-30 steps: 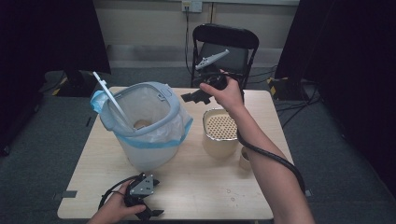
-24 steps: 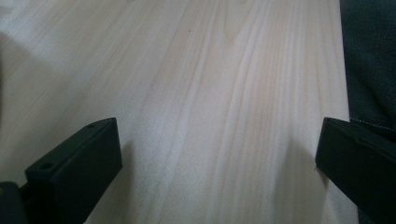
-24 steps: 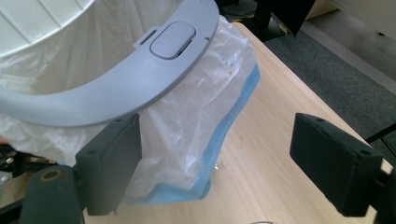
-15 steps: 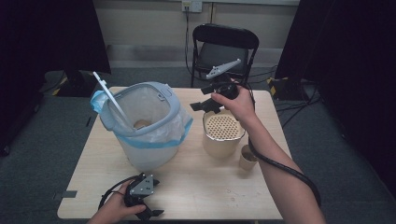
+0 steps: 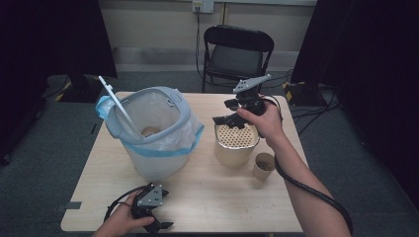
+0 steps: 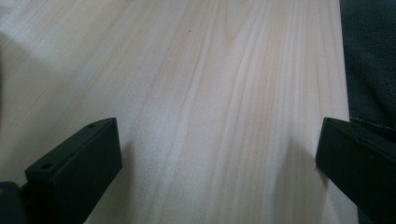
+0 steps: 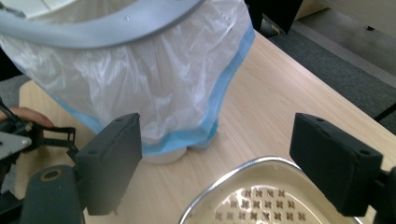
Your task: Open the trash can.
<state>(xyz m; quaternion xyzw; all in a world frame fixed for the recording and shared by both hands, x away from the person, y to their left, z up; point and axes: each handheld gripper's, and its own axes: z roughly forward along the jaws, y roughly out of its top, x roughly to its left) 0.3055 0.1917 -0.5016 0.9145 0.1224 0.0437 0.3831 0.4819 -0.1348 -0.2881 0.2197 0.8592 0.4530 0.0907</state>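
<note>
Jaws of the right gripper (image 5: 231, 120) stand apart, empty, above the rounded metal strainer with perforated top (image 5: 236, 138); left gripper (image 5: 157, 223) rests wide open on the pale wooden table (image 5: 197, 192).

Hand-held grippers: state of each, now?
Left hand-held gripper: open, empty, over the table.
Right hand-held gripper: open, empty, above the strainer container.

Right gripper (image 5: 228, 120) held raised, jaws apart, nothing between fingers (image 7: 109, 163); left gripper (image 5: 157, 224) low, jaws wide apart, empty
</note>
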